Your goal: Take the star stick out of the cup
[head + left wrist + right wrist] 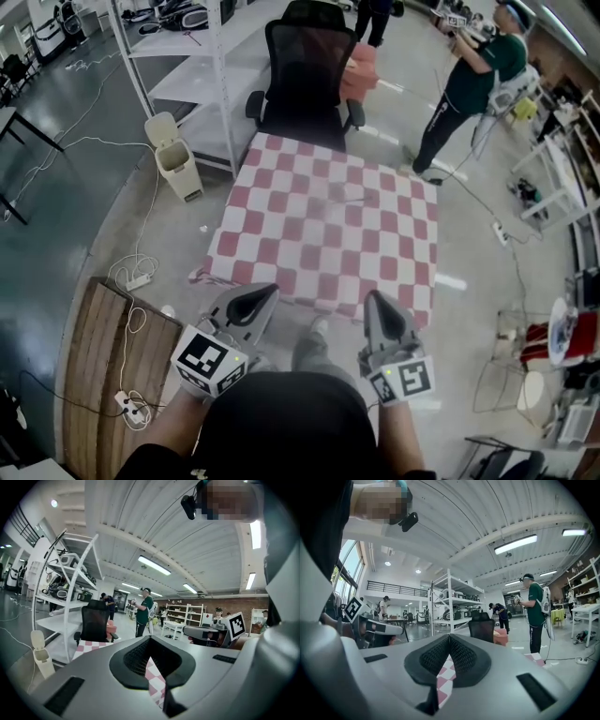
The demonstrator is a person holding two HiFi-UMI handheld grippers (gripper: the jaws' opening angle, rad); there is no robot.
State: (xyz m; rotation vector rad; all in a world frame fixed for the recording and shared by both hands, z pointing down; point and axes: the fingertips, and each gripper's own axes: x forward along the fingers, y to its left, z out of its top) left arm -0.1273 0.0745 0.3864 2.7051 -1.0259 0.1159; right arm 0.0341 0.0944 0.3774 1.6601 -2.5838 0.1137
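The table (pixel 281 234) with a red and white checked cloth stands in front of me. Near its middle lies a small pale shape (pixel 342 197), too blurred to tell as a cup or star stick. My left gripper (pixel 266 290) and right gripper (pixel 373 297) are held close to my body, short of the table's near edge. In the left gripper view the left gripper (pixel 150 638) has its jaws together with nothing between them. The right gripper (pixel 449 636) in its own view looks the same, shut and empty. Only checked cloth shows through the jaw slits.
A black office chair (pixel 306 75) stands at the table's far side. A white bin (pixel 176 155) and a white shelf rack (pixel 187 56) are at the back left. A person in a green shirt (pixel 473 80) stands at the back right. A wooden board (pixel 108 375) and cables lie on the floor at my left.
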